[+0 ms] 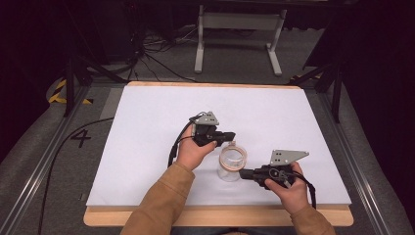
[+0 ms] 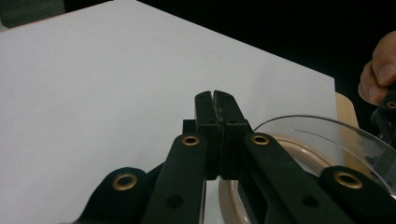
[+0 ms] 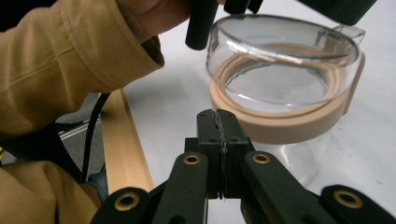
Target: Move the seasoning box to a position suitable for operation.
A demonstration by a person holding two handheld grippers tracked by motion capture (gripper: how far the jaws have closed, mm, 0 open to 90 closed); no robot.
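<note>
A clear round jar (image 1: 232, 164) with a beige ring at its rim and a clear lid stands on the white table (image 1: 147, 147), near the front middle. My left gripper (image 1: 231, 137) hovers just above and behind the jar's rim, jaws pressed together with nothing between them. In the left gripper view the shut tips (image 2: 215, 96) lie left of the clear lid (image 2: 322, 140). My right gripper (image 1: 243, 172) points at the jar's right side, close to its wall. In the right gripper view its shut tips (image 3: 217, 115) sit just before the beige ring (image 3: 280, 126) of the jar.
The table's wooden front edge (image 1: 220, 215) runs just below the hands. A tan sleeve (image 3: 70, 46) and the left gripper's cable (image 1: 173, 152) lie left of the jar. A white metal frame (image 1: 240, 22) and floor cables (image 1: 156, 58) lie beyond the far edge.
</note>
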